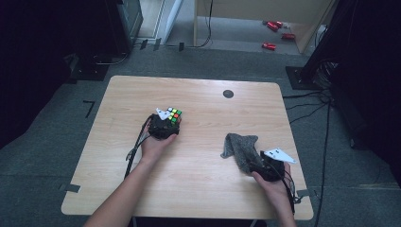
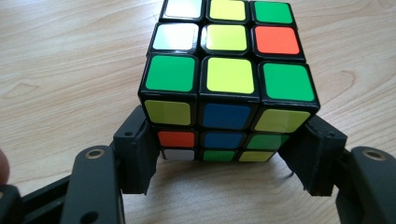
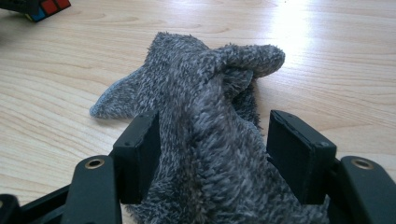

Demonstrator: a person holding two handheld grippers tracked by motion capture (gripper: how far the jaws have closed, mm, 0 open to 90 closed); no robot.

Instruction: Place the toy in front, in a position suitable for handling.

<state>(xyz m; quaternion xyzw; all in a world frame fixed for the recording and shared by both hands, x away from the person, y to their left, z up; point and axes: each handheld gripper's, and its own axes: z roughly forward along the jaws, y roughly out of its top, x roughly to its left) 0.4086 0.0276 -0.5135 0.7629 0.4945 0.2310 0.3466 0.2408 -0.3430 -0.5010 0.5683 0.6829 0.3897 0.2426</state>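
Right gripper view: the right gripper [image 3: 212, 154] has its jaws spread wide around a fuzzy grey cloth [image 3: 205, 116], fabric bunched between them and brushing the left pad, a gap showing at the right pad, so not a firm pinch that I can see
Cloth, lie: it runs straight away from those jaws, long axis along the gripper's reach, folded tip at the far end
Left gripper view: the left gripper [image 2: 224, 163] sits with jaws open about a cube's width, pads at the bottom corners of the puzzle cube [image 2: 229, 84], touching or just shy, hard to call
Cube, place: flat on the wooden table [image 2: 60, 70], dead ahead of the left jaws, centred
High view: left hand [image 1: 158, 142] mid-table, right hand [image 1: 274, 182] nearer the front edge, cloth [image 1: 239, 149] and cube [image 1: 172, 115] well apart
Key relation: each hand already has its own thing squarely between its jaws, so closing looks like the next call
Far off: red objects [image 1: 274, 33] on the floor beyond
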